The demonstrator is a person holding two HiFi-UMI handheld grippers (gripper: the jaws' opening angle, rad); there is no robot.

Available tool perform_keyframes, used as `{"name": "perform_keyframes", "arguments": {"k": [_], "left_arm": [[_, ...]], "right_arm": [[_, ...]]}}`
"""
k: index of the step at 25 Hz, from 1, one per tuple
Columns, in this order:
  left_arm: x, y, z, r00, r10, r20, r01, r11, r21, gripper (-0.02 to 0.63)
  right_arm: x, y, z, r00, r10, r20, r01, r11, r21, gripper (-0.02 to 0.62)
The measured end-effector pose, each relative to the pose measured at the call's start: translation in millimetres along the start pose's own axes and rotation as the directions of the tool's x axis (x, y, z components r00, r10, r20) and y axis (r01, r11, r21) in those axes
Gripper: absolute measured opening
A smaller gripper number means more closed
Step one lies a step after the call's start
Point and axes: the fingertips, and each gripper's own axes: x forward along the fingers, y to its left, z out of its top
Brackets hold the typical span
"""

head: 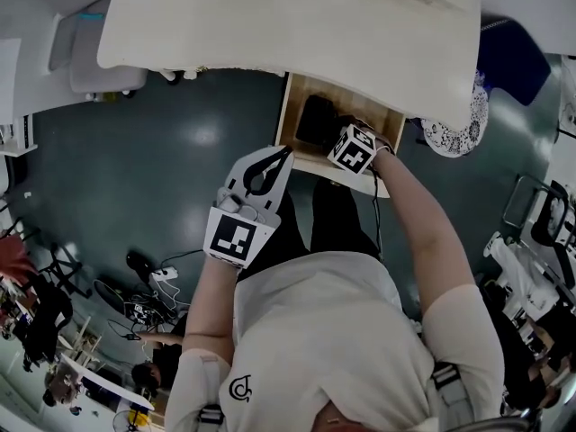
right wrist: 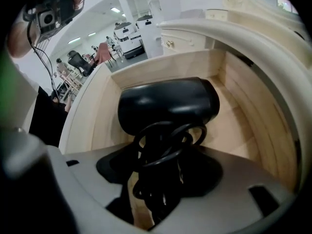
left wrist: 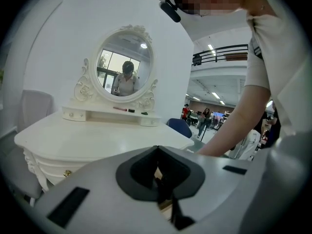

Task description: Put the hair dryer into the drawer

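The black hair dryer (head: 317, 120) (right wrist: 168, 104) lies inside the open wooden drawer (head: 290, 115) (right wrist: 92, 116), barrel across and handle towards me. Its handle, wrapped in coiled black cord (right wrist: 165, 145), sits between the wide jaws of my right gripper (head: 337, 131) (right wrist: 163, 162), which points steeply down into the drawer and is shut on it. My left gripper (head: 286, 153) (left wrist: 157, 150) hangs in front of the drawer, left of the right arm. It is shut and holds nothing.
The white dressing table (head: 288, 25) (left wrist: 97, 140) overhangs the drawer's back; an oval mirror (left wrist: 124, 65) stands on it. A grey chair (head: 90, 61) is at far left, a blue chair (head: 513, 61) at right. Cables and a power strip (head: 153, 282) lie on the dark floor.
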Motion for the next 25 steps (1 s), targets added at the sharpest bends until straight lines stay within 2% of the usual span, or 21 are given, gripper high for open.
{"name": "perform_keyframes", "arguments": {"k": [5, 10, 13, 17, 18, 22, 25], "left_arm": [[-5, 2, 1, 1.000, 0.008, 0.006, -0.008, 1.000, -0.030, 0.011], [-8, -2, 5, 1.000, 0.012, 0.012, -0.012, 1.000, -0.025, 0.011], [-9, -6, 8, 1.000, 0.010, 0.013, -0.009, 1.000, -0.012, 0.011], [-10, -9, 15, 1.000, 0.005, 0.008, -0.005, 1.000, 0.007, 0.011], [-11, -9, 17, 1.000, 0.007, 0.005, -0.007, 1.000, 0.013, 0.011], [-14, -12, 30, 1.000, 0.018, 0.006, -0.019, 0.999, 0.050, 0.011], [-12, -15, 42, 0.999, 0.026, 0.021, -0.028, 0.997, 0.073, 0.011]], "right_arm": [[0, -1, 6, 1.000, 0.006, 0.004, -0.006, 0.997, 0.072, 0.285], [-17, -1, 16, 0.999, 0.031, 0.009, -0.032, 0.983, 0.179, 0.308], [-32, -5, 19, 1.000, 0.006, 0.027, -0.011, 0.980, 0.201, 0.299], [-60, -9, 21, 0.996, -0.072, 0.056, 0.058, 0.971, 0.232, 0.215], [-69, -10, 24, 0.993, -0.096, 0.070, 0.077, 0.969, 0.235, 0.168], [-103, -3, 36, 0.982, -0.136, 0.133, 0.108, 0.975, 0.195, 0.045], [-131, -3, 49, 0.965, -0.167, 0.204, 0.134, 0.977, 0.165, 0.009]]}}
